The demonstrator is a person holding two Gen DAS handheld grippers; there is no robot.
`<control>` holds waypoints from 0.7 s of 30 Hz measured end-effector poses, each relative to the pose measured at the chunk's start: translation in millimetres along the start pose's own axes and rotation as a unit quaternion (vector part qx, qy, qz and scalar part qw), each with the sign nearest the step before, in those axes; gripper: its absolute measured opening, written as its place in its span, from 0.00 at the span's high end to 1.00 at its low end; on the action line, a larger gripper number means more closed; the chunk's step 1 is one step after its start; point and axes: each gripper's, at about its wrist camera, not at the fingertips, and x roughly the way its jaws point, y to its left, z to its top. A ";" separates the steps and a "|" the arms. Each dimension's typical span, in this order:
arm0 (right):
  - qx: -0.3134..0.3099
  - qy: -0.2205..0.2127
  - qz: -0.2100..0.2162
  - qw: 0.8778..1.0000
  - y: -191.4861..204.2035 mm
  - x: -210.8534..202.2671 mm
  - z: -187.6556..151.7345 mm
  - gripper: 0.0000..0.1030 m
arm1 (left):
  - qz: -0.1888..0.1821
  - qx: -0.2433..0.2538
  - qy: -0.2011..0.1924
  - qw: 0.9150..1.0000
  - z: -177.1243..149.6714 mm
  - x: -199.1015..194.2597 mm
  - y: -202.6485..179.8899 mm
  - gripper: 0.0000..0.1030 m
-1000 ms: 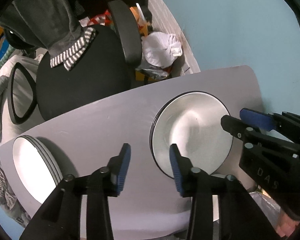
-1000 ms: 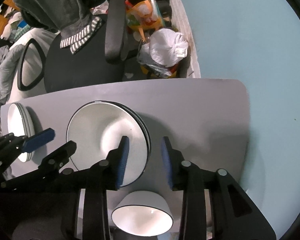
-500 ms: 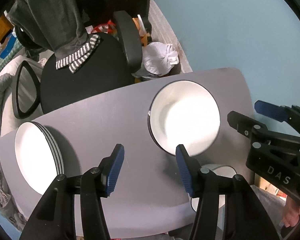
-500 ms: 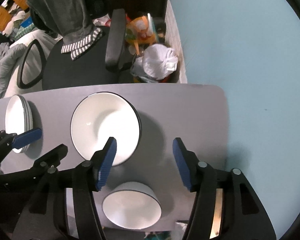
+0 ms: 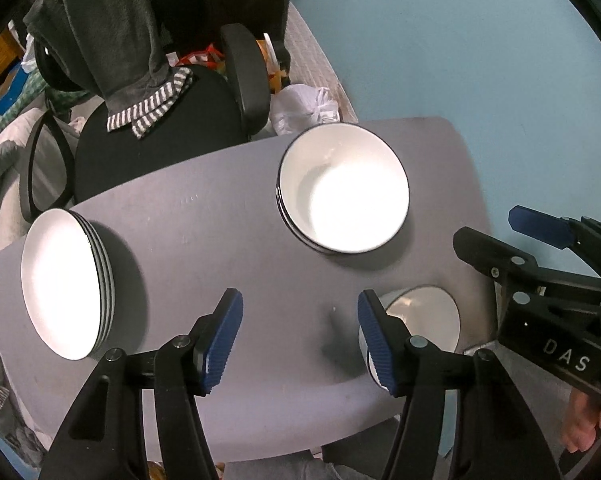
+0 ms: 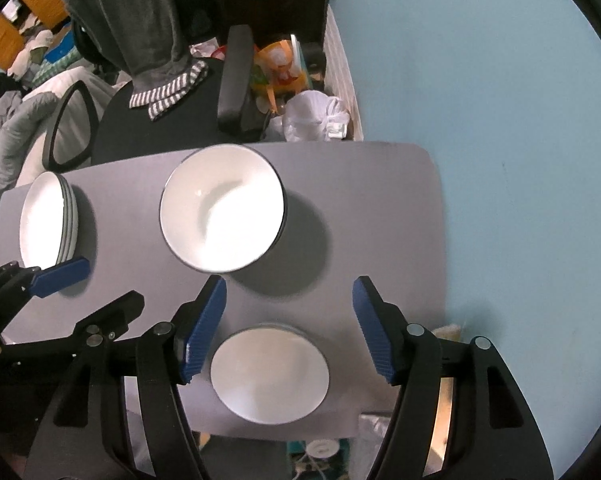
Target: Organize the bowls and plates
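Note:
A stack of white black-rimmed deep plates (image 5: 344,188) (image 6: 220,212) sits mid-table on the grey table (image 5: 204,240) (image 6: 364,208). Another stack of white plates (image 5: 60,288) (image 6: 48,220) lies at the left end. A small white bowl (image 5: 424,320) (image 6: 268,372) stands near the front edge. My left gripper (image 5: 300,320) (image 6: 88,292) hangs above the table between the two stacks, jaws opening, nothing between them. My right gripper (image 6: 288,304) (image 5: 508,240) hovers over the small bowl, jaws opening, clear of it.
A black office chair (image 5: 148,148) draped with a grey garment (image 5: 112,40) stands behind the table. A white plastic bag (image 6: 316,116) and clutter lie by the blue wall (image 6: 500,120). A person's hand (image 5: 584,420) holds the right tool.
Both grippers have opened wider and risen back from the central stack, which now looks smaller. The small bowl has come into the left wrist view.

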 end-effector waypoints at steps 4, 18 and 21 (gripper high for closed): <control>0.010 -0.001 0.001 1.000 -2.1 -3.1 -12.9 0.37 | 0.001 0.009 -0.008 1.000 -12.6 -4.8 -1.6 0.34; 0.050 0.012 0.004 0.999 -27.1 -9.3 -55.7 0.37 | -0.024 0.016 -0.009 1.000 -42.6 -8.2 -11.5 0.29; 0.063 0.019 0.005 0.998 -35.4 -3.7 -65.5 0.37 | -0.029 0.021 0.001 0.999 -46.6 -1.1 -16.8 0.29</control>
